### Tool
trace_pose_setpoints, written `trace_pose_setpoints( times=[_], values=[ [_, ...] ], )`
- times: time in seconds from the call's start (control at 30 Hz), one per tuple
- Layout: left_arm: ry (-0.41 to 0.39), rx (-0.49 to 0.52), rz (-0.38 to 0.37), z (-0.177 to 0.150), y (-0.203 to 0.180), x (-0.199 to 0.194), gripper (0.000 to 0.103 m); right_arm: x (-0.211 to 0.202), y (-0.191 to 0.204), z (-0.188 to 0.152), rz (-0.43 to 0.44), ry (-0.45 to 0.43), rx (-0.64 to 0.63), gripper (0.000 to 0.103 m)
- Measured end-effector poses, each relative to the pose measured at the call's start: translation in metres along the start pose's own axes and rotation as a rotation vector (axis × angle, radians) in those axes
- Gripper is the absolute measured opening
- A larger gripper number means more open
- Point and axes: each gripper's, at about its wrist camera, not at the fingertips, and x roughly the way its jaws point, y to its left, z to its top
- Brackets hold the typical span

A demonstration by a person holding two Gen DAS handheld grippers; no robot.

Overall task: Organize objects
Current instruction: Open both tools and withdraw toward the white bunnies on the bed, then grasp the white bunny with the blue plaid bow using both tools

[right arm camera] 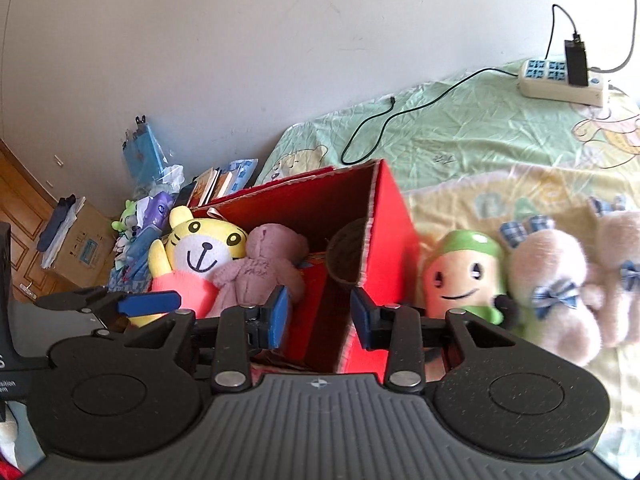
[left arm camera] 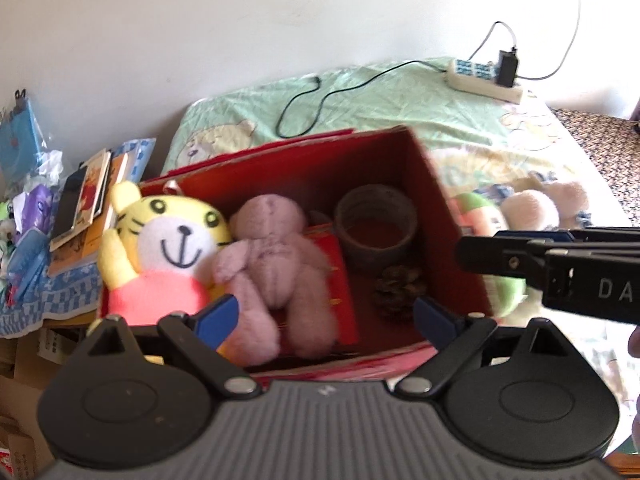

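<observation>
Showing red: box point(right arm camera: 394, 216). Wearing yellow with black stripes, a white face and a pink shirt: tiger toy point(left arm camera: 160, 248). Looking dusty pink all over: bear point(left arm camera: 272, 264). Showing a green cap over a peach face: doll point(right arm camera: 464, 276). Sporting blue checked bows on pale cream plush: rabbit point(right arm camera: 552, 280). Displaying pale green with cartoon bears: bedsheet point(right arm camera: 460, 132). Carrying blue pads on black arms: left hand-held gripper point(left arm camera: 326, 314).
</observation>
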Motion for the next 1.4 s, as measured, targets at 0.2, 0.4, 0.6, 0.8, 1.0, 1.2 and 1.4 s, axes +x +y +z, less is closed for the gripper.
trace_pose_setpoints(
  times=[0.2,0.4,0.6,0.8,1.0,1.2,1.4],
  values=[
    [-0.015,0.036,-0.048,-0.004,-0.041,-0.014,0.095,-0.032,-0.020,-0.010,-0.019,-0.011,-0.024,0.041],
    [-0.016,0.085,-0.123,-0.012,-0.089,-0.020,0.095,-0.055,-0.059,-0.022,-0.057,0.004,0.022,0.043],
    [-0.004,0.123,-0.209,-0.016,-0.134,-0.013,0.092,-0.069,-0.097,-0.034,-0.098,0.016,0.076,0.043],
    [-0.024,0.130,-0.319,-0.013,-0.171,0.001,0.092,-0.083,-0.137,-0.043,-0.138,0.005,0.133,0.043],
    [-0.052,0.147,-0.396,-0.004,-0.202,0.021,0.094,-0.092,-0.179,-0.045,-0.176,-0.012,0.213,0.043],
    [-0.033,0.169,-0.444,0.010,-0.226,0.051,0.095,-0.095,-0.214,-0.038,-0.219,-0.039,0.290,0.042],
    [-0.040,0.165,-0.430,0.026,-0.240,0.076,0.094,-0.090,-0.247,-0.028,-0.209,-0.046,0.365,0.042]
  ],
)
